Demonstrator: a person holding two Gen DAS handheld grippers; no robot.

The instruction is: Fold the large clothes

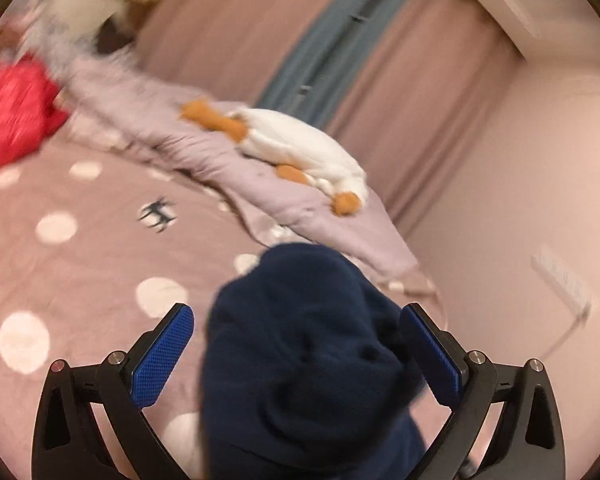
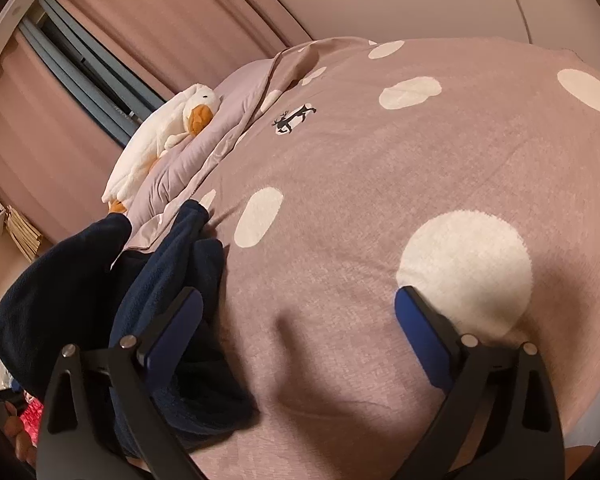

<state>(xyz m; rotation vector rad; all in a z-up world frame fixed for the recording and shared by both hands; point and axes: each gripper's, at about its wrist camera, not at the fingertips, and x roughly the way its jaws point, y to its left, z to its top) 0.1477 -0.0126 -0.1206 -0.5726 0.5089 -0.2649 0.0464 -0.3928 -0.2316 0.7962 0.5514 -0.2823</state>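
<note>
A dark navy fleece garment bulges up in a heap between the fingers of my left gripper. The jaws stand wide apart: the cloth brushes the right-hand pad and stays clear of the left-hand pad. In the right wrist view the same garment lies bunched at the left on the pink dotted bedspread, one part lifted at the far left. My right gripper is open just above the bed. Its left finger is over the garment's edge, and only bedspread lies between the fingers.
A white plush duck lies on a rumpled lilac quilt along the bed's far side. A red cloth sits at the left. Pink curtains and a wall stand beyond the bed.
</note>
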